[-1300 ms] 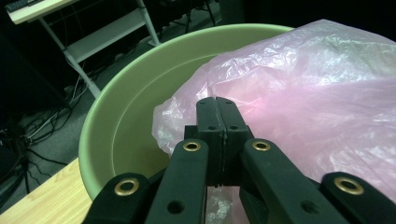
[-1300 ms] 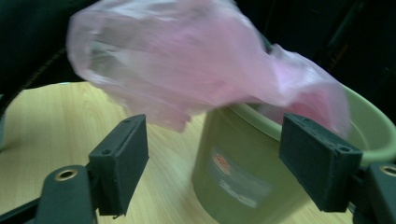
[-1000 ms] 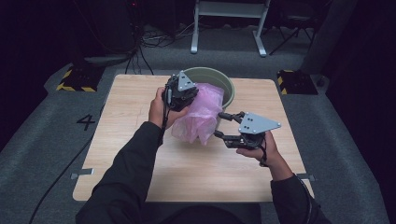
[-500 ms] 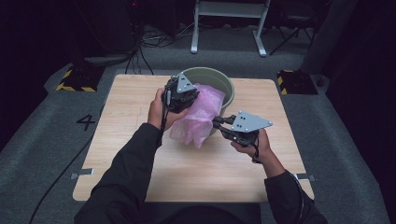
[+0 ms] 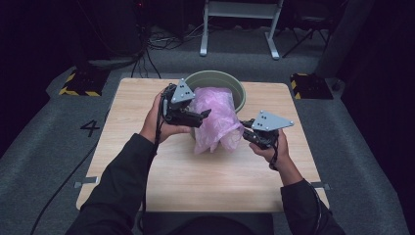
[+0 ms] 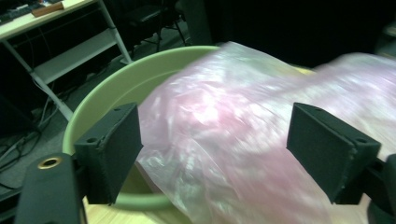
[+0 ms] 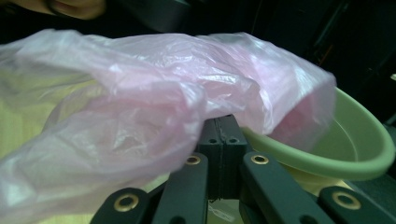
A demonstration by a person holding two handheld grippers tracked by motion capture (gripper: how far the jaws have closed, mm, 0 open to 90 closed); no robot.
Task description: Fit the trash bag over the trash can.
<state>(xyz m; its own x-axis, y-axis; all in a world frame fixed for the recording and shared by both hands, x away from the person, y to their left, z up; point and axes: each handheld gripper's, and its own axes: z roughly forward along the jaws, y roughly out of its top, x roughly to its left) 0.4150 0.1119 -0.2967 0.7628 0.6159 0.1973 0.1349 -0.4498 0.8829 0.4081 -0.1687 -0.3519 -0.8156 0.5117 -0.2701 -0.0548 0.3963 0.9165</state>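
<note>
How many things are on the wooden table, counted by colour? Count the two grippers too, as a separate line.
Pink: 1, the plastic bag
Green: 1, the basin
Black grippers: 2, the left gripper and the right gripper
Total: 4

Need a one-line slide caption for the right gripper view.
Right gripper, jaws shut on a fold of the pink bag draped over the green bowl's rim.
</note>
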